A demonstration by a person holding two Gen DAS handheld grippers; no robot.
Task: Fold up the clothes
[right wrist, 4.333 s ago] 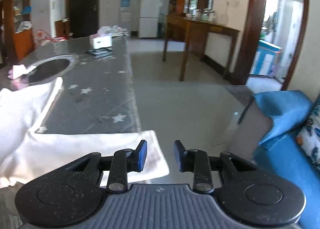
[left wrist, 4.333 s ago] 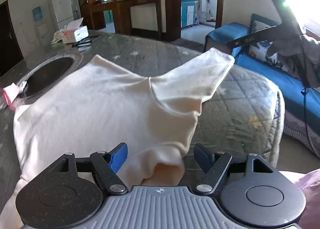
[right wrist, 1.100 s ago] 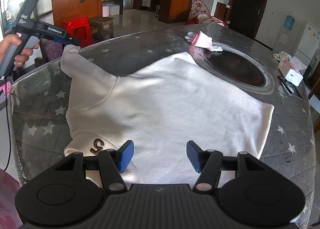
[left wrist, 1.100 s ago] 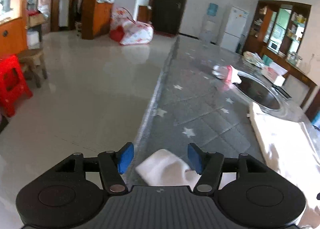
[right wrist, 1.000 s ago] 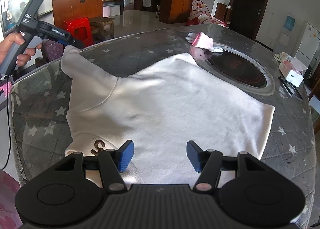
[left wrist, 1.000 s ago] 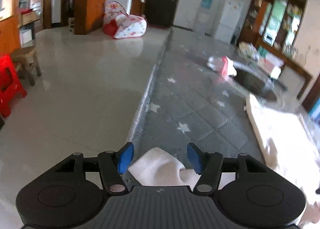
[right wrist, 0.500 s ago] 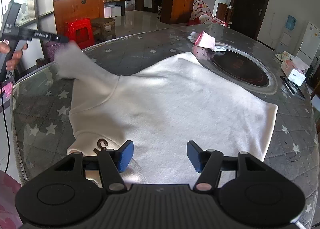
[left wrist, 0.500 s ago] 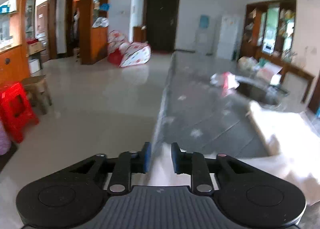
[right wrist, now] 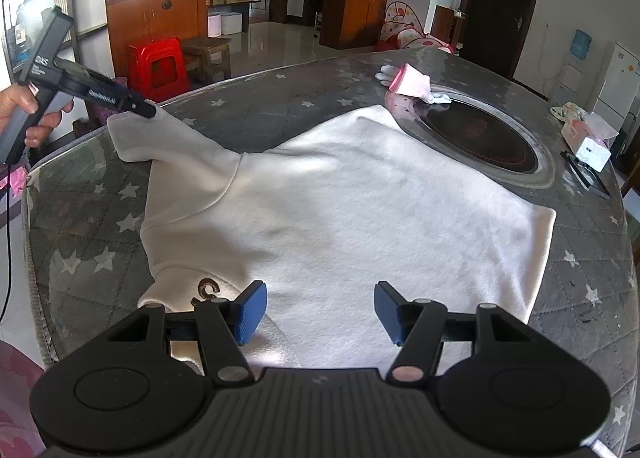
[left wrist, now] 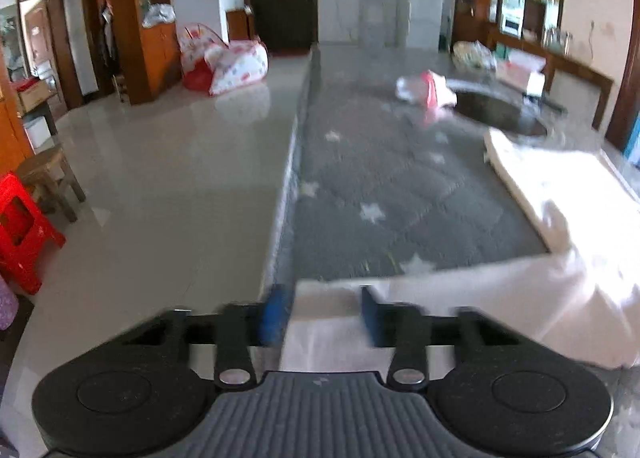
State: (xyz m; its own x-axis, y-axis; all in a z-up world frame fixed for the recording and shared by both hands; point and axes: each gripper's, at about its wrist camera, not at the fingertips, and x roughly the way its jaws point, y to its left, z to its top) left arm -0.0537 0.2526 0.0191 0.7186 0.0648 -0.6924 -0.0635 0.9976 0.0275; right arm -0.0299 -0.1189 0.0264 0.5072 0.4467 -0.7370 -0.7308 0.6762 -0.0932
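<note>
Left gripper [left wrist: 324, 312]: jaws have just been closing and now pinch the sleeve cuff [right wrist: 132, 138] near the table [right wrist: 280, 106] edge. Right gripper [right wrist: 318, 312]: jaws apart, empty, over the sweatshirt [right wrist: 340, 198], which lies spread flat. Risk: the bite looks shallow, so the cuff may slip out mid-fold.

The white sweatshirt [right wrist: 352, 202] is soft, matt, slightly fuzzy cloth, spread on a grey quilted star-print table cover [right wrist: 84, 218] that lies under a glossy, clear sheet catching reflections. The round dark inset plate [right wrist: 476, 138] in the table looks smooth and shiny within a metal-looking rim, and the pale tiled floor [left wrist: 160, 186] is polished to a high gloss. The right gripper [right wrist: 318, 312] is matt black plastic with ribbed blue pads [right wrist: 250, 312].
</note>
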